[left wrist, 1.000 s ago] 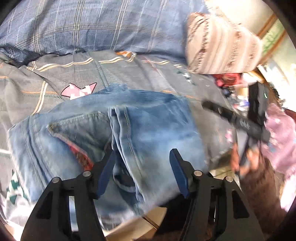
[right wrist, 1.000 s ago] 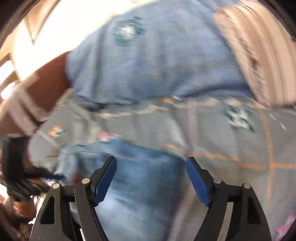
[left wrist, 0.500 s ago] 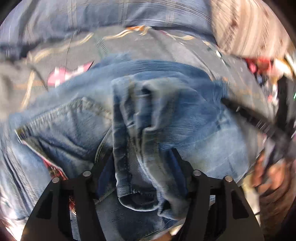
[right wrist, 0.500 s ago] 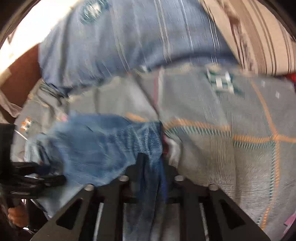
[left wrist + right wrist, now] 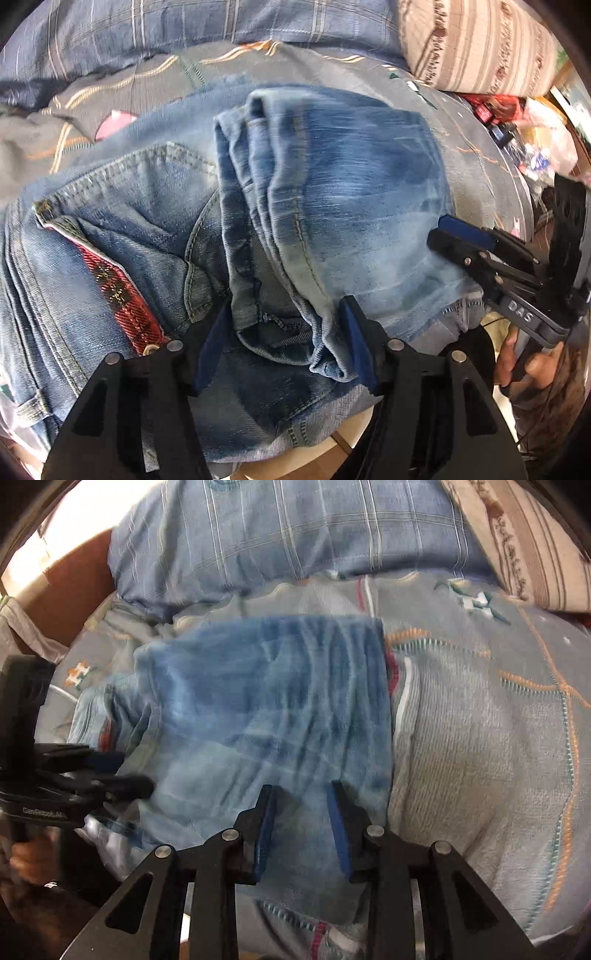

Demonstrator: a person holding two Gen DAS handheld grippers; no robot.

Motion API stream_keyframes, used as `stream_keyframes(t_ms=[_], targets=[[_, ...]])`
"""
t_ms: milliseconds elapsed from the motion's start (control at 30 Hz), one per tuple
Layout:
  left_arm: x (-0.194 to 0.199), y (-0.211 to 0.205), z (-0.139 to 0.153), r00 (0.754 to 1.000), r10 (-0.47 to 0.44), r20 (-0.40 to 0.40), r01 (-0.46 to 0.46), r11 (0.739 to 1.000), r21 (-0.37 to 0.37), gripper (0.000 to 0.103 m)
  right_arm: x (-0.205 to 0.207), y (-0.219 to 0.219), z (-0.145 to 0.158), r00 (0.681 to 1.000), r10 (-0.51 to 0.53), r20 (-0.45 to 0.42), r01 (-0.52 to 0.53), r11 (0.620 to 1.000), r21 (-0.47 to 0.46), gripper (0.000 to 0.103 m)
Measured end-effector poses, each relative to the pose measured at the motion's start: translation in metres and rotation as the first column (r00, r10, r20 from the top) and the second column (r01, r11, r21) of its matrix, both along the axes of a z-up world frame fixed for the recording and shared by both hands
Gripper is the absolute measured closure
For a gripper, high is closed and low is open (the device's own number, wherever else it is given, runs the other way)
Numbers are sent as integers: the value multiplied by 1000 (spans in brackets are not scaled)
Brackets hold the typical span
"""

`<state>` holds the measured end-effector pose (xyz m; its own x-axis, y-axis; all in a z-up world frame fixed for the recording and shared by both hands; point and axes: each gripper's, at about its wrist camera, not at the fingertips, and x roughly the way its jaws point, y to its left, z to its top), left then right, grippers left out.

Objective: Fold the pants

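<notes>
Blue jeans (image 5: pixel 351 177) lie folded on a grey patterned bedspread (image 5: pixel 110 96), with a back pocket and red plaid lining showing at the left. My left gripper (image 5: pixel 282 314) is shut on a thick bunch of denim hems at the near edge of the pile. In the right wrist view the folded top layer of the jeans (image 5: pixel 277 686) lies flat. My right gripper (image 5: pixel 300 790) hovers over its near right part; its jaws are opening and no cloth is pinched between them. Each gripper shows in the other's view: the right gripper (image 5: pixel 461 240) and the left gripper (image 5: pixel 122 771).
A blue plaid pillow (image 5: pixel 295 528) and a striped pillow (image 5: pixel 480 40) lie at the back of the bed. Bright clutter (image 5: pixel 509 110) sits off the bed's right side. A person's hand (image 5: pixel 532 365) holds the right gripper's handle. The bed's near edge and floor (image 5: pixel 306 454) show below.
Both grippers have sunk toward the bed with the jeans. The right gripper opened wide, then shut on a denim edge, and has now let it go; the top layer lies flat.
</notes>
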<state>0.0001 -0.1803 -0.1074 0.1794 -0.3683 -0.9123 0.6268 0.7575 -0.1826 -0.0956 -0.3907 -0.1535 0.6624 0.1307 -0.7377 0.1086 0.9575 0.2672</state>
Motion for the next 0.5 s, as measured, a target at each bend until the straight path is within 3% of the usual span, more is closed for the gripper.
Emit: stream_keyframes(t_ms=[33, 167, 200, 333, 500], targets=[[0, 3, 3, 1000, -6, -8, 6, 1000, -7, 42, 0, 4, 3, 1000, 4, -8, -4, 1000, 4, 58], [7, 37, 26, 999, 29, -46, -34, 993, -110, 43, -6, 20, 24, 999, 14, 51, -13, 1000, -11, 58], [10, 45, 30, 998, 42, -44, -47, 990, -130, 43, -9, 29, 33, 997, 26, 78, -23, 999, -39, 57], [35, 96, 54, 991, 128, -25, -131, 970, -207, 43, -16, 72, 59, 983, 99, 154, -78, 987, -142, 36], [78, 176, 55, 958, 273, -92, -287, 925, -247, 42, -7, 148, 66, 958, 240, 156, -189, 940, -284, 31]])
